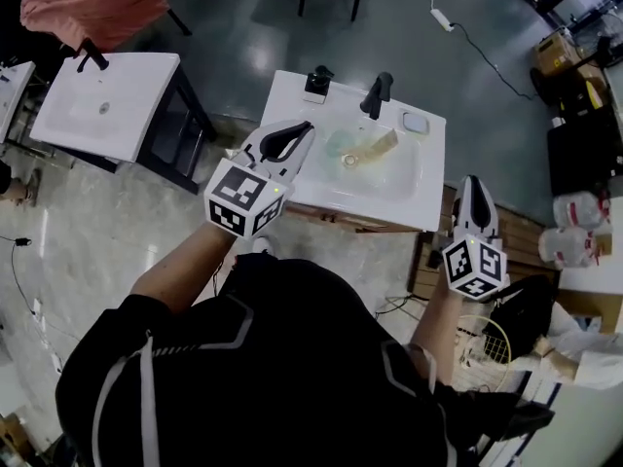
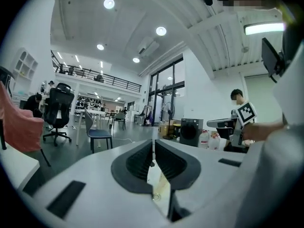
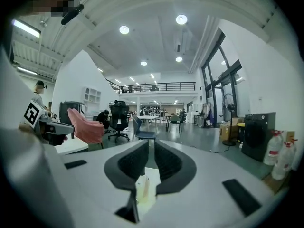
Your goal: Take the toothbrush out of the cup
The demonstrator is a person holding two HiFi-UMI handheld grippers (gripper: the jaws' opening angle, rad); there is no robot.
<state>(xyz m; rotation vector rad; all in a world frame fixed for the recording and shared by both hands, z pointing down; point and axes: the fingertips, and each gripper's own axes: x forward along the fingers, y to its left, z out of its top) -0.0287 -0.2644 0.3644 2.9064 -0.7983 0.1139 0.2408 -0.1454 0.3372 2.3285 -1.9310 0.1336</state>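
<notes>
A white sink [image 1: 292, 178] stands in front of me. In its basin a pale yellowish cup [image 1: 378, 145] lies tilted beside a translucent greenish round thing [image 1: 339, 144]; I cannot make out the toothbrush. My left gripper [image 1: 309, 126] hovers over the sink's left rim, shut and empty, and its own view shows the left gripper [image 2: 153, 145] with the yellowish cup [image 2: 161, 184] below the jaws. My right gripper [image 1: 471, 180] hangs off the sink's right edge. In its own view the right gripper [image 3: 151, 145] shows a narrow gap with nothing in it, the cup [image 3: 142, 190] beyond.
A black faucet [image 1: 378, 93] and a black dispenser [image 1: 317, 80] stand at the sink's back, with a small dish [image 1: 416, 123] at the right corner. A second white sink [image 1: 107, 100] with a pink cloth [image 1: 97, 3] is on the left. Jugs [image 1: 574, 227] and boxes crowd the right.
</notes>
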